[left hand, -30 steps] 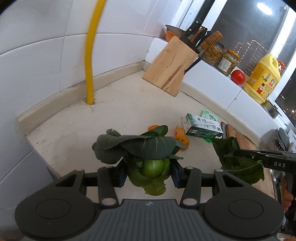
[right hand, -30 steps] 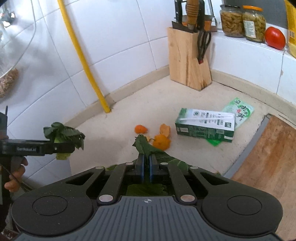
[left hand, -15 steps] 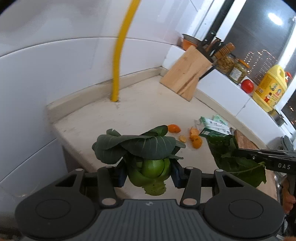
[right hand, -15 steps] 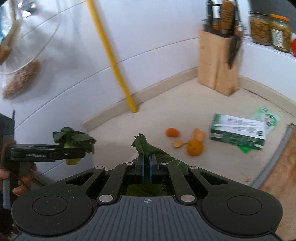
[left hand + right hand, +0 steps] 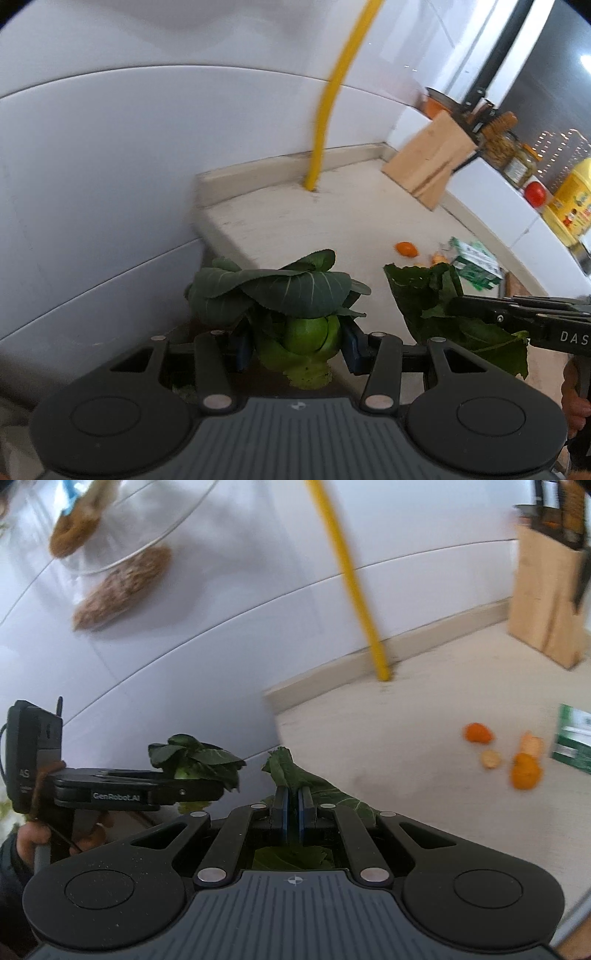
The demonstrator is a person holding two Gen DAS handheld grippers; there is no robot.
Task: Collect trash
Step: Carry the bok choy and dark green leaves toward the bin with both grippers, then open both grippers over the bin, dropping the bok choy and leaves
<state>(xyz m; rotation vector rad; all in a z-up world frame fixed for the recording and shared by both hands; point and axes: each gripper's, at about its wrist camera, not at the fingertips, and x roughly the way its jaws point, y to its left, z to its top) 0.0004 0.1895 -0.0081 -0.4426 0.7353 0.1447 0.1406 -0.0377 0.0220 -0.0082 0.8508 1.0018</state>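
Note:
My left gripper (image 5: 297, 341) is shut on a small bok choy (image 5: 306, 295), its pale green base squeezed between the blue pads and its dark leaves drooping over them. My right gripper (image 5: 293, 799) is shut on a large dark green leaf (image 5: 286, 766), which sticks out past the pads. The right wrist view shows the left gripper (image 5: 221, 790) at lower left with the bok choy (image 5: 195, 755). The left wrist view shows the right gripper (image 5: 454, 306) with its leaf (image 5: 428, 295). Orange peels (image 5: 524, 771) and a green carton (image 5: 574, 744) lie on the counter (image 5: 295, 221).
The counter's left end (image 5: 207, 221) drops off beside white wall tiles; both grippers hang near that edge. A yellow pipe (image 5: 325, 122) rises from the counter's back. A wooden knife block (image 5: 428, 166), jars, a tomato (image 5: 535, 194) and a yellow oil bottle (image 5: 572, 206) stand to the right.
Both grippers have swung left with their greens still held. The peels, carton and knife block have slid right in both views, and the counter's left end has come into view.

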